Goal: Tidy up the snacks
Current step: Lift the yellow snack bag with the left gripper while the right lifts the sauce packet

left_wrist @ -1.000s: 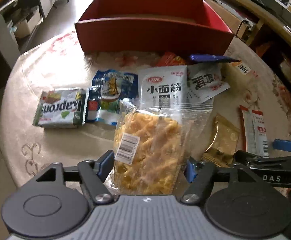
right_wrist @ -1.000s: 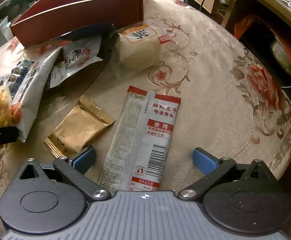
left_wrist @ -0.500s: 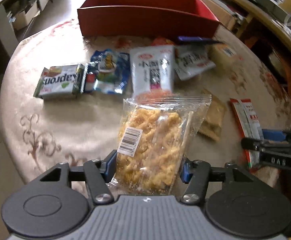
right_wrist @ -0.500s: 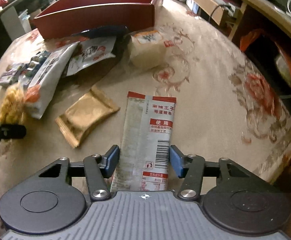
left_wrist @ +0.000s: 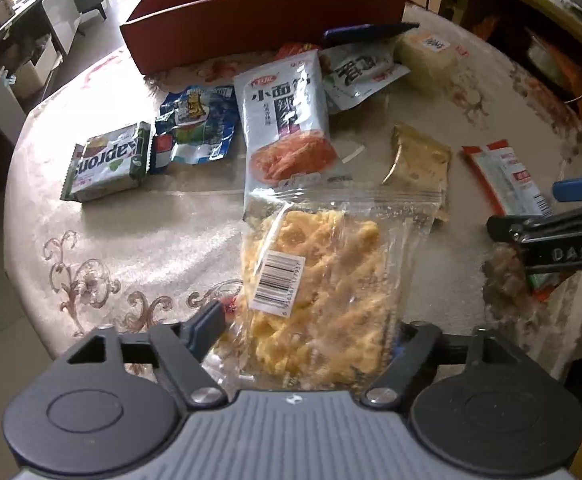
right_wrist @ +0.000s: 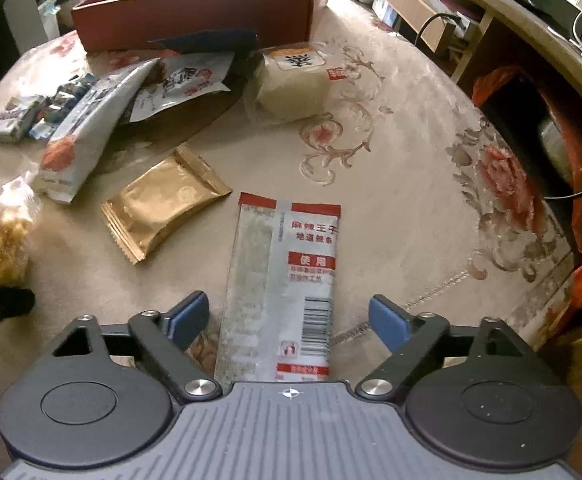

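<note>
My left gripper is shut on a clear bag of yellow fried snacks and holds it above the table near the front edge. My right gripper stands open, its fingers well apart on either side of a long red-and-white snack packet; the packet does not look gripped. A red box stands at the far side of the table; it also shows in the right wrist view. The right gripper also shows in the left wrist view.
Loose snacks lie on the round floral tablecloth: a green wafer pack, a blue packet, a white noodle-snack bag, a gold packet, a pale cake pack. A desk and shelves stand at the right.
The left gripper has lifted and drawn the yellow snack bag back from the pile. The right gripper's fingers closed in on the red-and-white packet, then spread apart again.
</note>
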{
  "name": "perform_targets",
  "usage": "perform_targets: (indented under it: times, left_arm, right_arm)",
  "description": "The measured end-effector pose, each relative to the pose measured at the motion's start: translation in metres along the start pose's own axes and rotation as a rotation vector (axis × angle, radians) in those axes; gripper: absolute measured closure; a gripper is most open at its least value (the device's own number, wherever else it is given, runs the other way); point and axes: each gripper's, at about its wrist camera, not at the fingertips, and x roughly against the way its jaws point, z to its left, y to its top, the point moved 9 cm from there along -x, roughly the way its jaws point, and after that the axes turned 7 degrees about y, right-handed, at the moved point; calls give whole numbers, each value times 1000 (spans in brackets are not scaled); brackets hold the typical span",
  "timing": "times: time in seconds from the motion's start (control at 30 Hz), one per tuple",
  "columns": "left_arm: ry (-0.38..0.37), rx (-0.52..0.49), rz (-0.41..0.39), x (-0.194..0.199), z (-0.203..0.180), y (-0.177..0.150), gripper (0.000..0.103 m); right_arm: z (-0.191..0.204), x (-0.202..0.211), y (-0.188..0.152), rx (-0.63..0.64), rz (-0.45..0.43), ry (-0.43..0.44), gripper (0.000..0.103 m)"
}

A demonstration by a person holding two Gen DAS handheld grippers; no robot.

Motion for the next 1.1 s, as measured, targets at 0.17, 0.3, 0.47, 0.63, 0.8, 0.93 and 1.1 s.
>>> perform_targets:
  times: [0.17, 0.3, 0.47, 0.63, 0.8, 0.93, 1.1]
  left_arm:
    - [6, 6, -10, -5, -3, 7, 18]
    - [-2, 10, 7, 0, -3, 3, 27]
    - [-29, 66, 16, 7, 5, 2, 32]
    - [-46, 99, -7, 20, 7, 5, 41]
    - [-73, 94, -17, 26, 1, 7, 43]
    - [-59, 81, -22, 23, -2, 8, 44]
    - [-75, 100, -27, 26, -2, 11, 48]
  right_arm:
    - [-10, -6, 0, -96, 2, 51, 3]
    - [-2, -1, -1, -48, -7, 47, 21]
    - [2, 10, -2, -42, -9, 70, 44]
    - [8, 14, -2, -45, -8, 97, 49]
    - [10, 25, 2, -48, -40, 112, 49]
    - [8, 28, 0, -58, -39, 110, 49]
    - [13, 33, 1, -54, -54, 126, 50]
